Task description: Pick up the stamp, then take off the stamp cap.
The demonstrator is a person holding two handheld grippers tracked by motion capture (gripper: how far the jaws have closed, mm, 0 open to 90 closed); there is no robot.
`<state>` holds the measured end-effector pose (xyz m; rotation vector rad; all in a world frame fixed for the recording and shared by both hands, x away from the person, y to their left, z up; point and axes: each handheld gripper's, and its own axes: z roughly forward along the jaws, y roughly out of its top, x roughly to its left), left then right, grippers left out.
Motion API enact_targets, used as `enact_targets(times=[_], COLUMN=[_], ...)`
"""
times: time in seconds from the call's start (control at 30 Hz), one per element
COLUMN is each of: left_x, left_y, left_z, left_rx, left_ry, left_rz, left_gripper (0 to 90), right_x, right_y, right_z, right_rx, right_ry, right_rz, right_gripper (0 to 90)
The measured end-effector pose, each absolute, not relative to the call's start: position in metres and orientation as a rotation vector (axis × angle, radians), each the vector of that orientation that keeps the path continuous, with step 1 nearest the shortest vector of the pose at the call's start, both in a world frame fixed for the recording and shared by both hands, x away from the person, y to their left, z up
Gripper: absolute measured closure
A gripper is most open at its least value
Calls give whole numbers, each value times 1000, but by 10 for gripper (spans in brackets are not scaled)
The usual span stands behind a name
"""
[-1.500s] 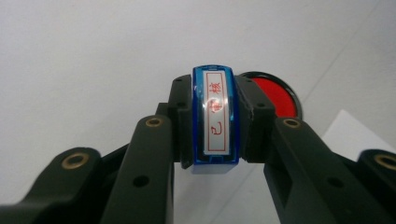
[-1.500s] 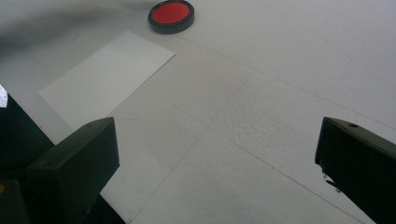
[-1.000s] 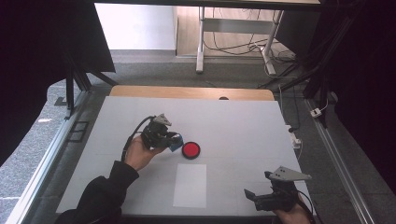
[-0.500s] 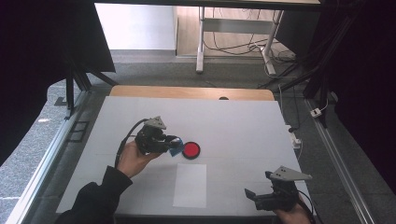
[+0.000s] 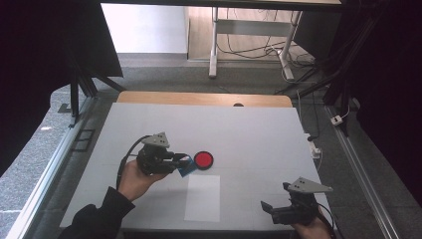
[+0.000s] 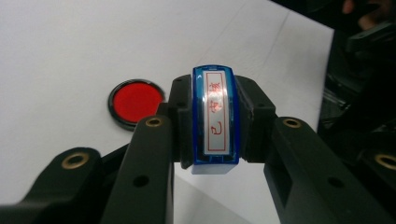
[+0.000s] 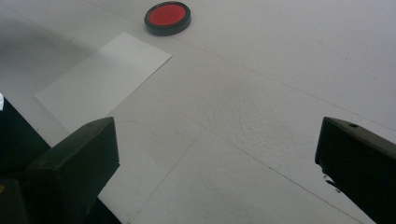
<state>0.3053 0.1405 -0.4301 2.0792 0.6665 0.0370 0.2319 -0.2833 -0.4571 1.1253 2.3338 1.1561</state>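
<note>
The left gripper (image 5: 183, 160) pinches a blue stamp (image 6: 215, 122) beside the red ink pad (image 5: 203, 159), seemingly for inking. The right gripper (image 7: 217, 172) rests spread near the paper (image 5: 203, 197).

The left gripper (image 5: 183, 160), held in the left hand (image 5: 133, 178) on a dark-sleeved forearm, points level toward the right, its jaws clamped on a blue stamp (image 6: 215, 120). Near the tabletop's (image 5: 249, 129) front right corner, the right gripper (image 5: 268, 206) rests with jaws spread wide.
</note>
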Motion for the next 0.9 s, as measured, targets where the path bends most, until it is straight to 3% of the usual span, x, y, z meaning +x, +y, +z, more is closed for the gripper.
enact_targets(times=[0.9], left_x=[280], left_y=[131], left_z=[-431], left_rx=[2051], left_ry=[494], left_rz=[-39], left_gripper=[701], right_x=[231], right_y=[-281], right_z=[-456], right_rx=[1084], right_ry=[2363], right_rz=[1156], right_gripper=[0])
